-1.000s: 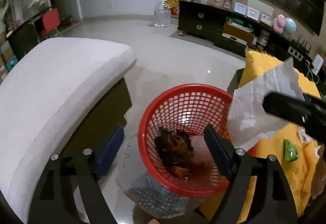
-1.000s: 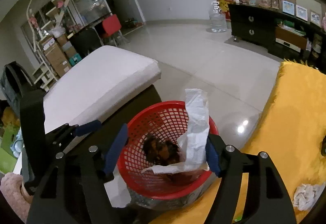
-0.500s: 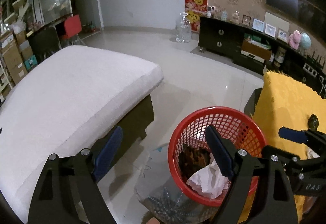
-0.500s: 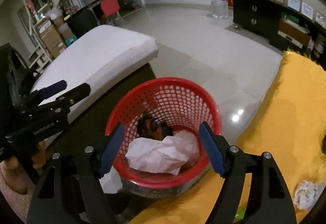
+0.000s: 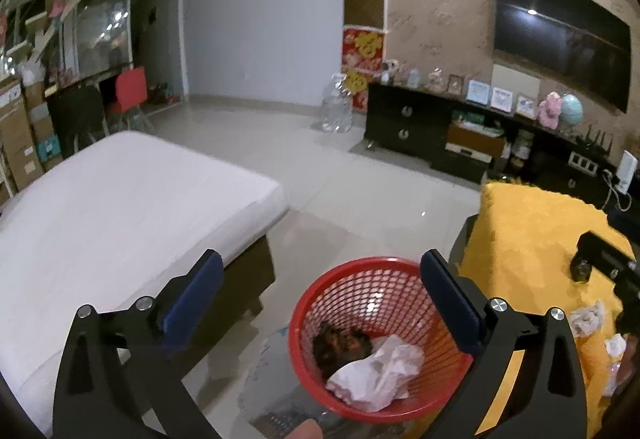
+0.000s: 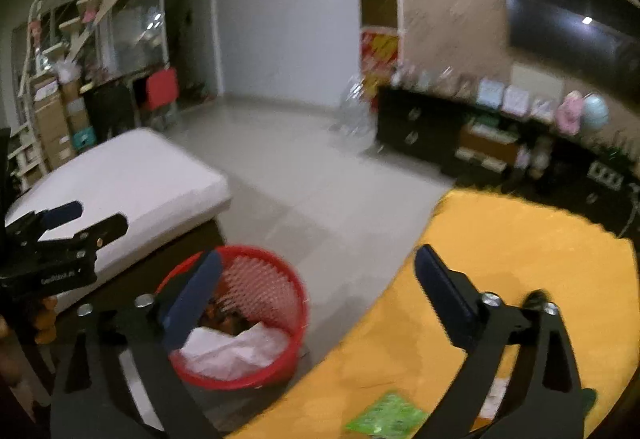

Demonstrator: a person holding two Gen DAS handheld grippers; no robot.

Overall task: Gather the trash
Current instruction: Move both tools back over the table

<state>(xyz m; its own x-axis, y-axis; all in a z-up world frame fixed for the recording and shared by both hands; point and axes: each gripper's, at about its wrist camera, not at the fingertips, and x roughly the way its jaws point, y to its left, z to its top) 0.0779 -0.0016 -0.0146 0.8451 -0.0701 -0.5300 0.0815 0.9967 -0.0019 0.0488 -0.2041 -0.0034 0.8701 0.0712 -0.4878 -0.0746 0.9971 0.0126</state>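
left gripper (image 5: pixel 320 295): black angular arms, dark blue flat pads (image 5: pixel 192 299), two silver screw heads per arm
right gripper (image 6: pixel 316 293): same black frame, blue pads (image 6: pixel 192 299), silver screws; motion-blurred
left body, left edge of right view: black, small white lettering, unreadable
skin: fingertip (image 5: pixel 306 430) at bottom edge, left view

Both wrist views look down, sharing the red basket (image 5: pixel 380 339) (image 6: pixel 240 315)
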